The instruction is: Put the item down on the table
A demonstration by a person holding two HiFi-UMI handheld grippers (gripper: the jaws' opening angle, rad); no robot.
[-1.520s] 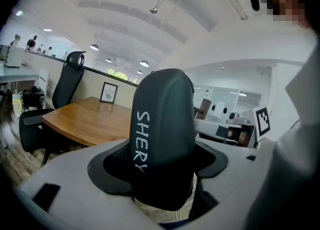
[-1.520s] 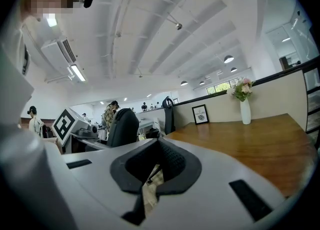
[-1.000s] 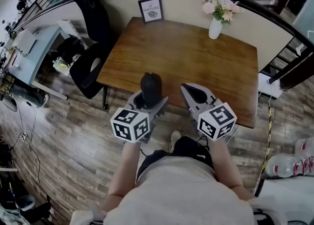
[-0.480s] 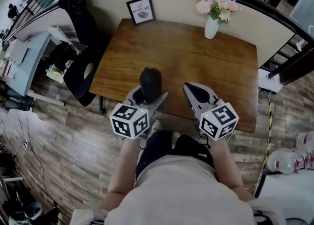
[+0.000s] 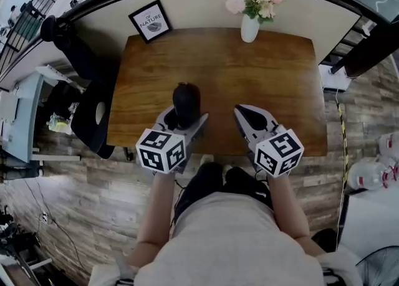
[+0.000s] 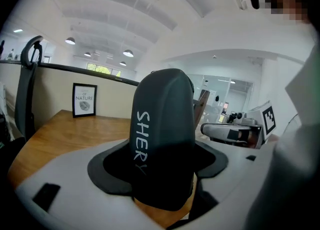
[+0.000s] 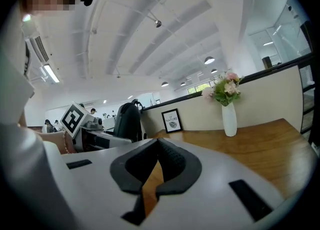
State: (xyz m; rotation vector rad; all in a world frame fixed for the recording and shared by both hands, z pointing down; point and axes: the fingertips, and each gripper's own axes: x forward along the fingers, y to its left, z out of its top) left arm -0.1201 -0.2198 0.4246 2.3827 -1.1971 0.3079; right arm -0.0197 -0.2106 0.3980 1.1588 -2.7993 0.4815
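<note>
Left gripper (image 6: 161,166): jaws clamped on black case (image 6: 162,113), one pad on each side. Case upright, lettered side toward camera, top rising well above jaws. Case over near-left part of table (image 5: 262,66); contact with table not discernible. Right gripper (image 7: 156,166): jaws pressed together, nothing between, over near table edge, beside left gripper.

The item (image 5: 186,101) is a dark, matte, round-topped case with white lettering starting "SHER" running down its side. It stands upright, clamped between the pads of the left claw (image 5: 186,116), over the near left part of the wooden surface (image 5: 249,85). Whether its base touches the wood cannot be told.
</note>
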